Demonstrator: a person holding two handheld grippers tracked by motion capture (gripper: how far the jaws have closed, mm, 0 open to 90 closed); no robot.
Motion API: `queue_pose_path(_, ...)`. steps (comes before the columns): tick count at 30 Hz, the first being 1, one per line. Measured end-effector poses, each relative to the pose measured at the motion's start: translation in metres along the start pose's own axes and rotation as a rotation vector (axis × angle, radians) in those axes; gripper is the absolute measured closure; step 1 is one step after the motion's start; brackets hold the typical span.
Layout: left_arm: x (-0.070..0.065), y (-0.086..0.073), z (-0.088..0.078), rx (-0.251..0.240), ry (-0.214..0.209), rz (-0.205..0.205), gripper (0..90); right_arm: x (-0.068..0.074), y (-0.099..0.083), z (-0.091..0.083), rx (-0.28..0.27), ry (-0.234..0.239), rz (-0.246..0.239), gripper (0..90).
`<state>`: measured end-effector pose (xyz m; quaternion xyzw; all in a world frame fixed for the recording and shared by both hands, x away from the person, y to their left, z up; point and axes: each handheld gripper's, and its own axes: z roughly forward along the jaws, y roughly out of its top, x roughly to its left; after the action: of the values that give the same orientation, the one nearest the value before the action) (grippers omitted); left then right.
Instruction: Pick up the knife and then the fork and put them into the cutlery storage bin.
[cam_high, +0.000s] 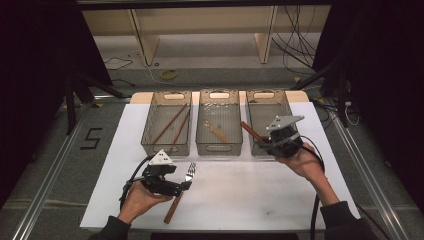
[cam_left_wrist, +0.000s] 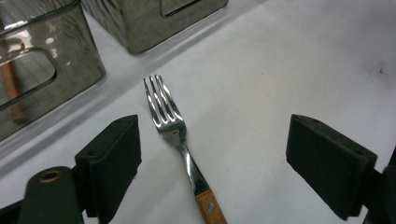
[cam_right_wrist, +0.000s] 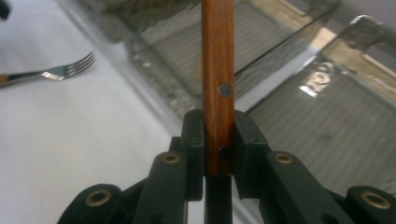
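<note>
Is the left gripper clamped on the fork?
No, the left gripper has its jaws wide apart, and the fork lies untouched on the white sheet between them.

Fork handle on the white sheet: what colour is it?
Light orange-brown wood with a metal rivet; the fork shows best in the left gripper view.

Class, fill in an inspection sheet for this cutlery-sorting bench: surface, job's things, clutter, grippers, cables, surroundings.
Surface: white sheet on the table, a few small marks.
Job's things: fork lying flat on the sheet; wooden handle held over the right bin; left bin holds brown sticks; middle bin holds a small utensil.
Clutter: nothing seen.
Grippers: left gripper open, jaws either side of the fork; right gripper shut on the handle.
Cables: black cable trails from the right gripper.
Surroundings: floor wires, wooden legs behind.
</note>
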<state>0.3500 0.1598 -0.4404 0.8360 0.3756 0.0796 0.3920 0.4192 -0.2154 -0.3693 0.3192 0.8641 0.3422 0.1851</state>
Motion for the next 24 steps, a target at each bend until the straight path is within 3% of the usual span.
queue_pose_path(5,0.001,-0.006,0.0,0.007,0.006,-0.015,16.9,-0.023,0.015,0.0,-0.007,-0.043,0.05,77.4)
queue_pose_path(11,0.001,-0.01,-0.004,-0.036,0.009,-0.038,16.9,-0.046,0.03,0.003,-0.002,-0.07,0.09,77.4)
queue_pose_path(24,0.0,-0.015,-0.004,-0.039,0.01,-0.04,16.7,-0.082,0.044,0.03,0.039,-0.138,0.173,77.3)
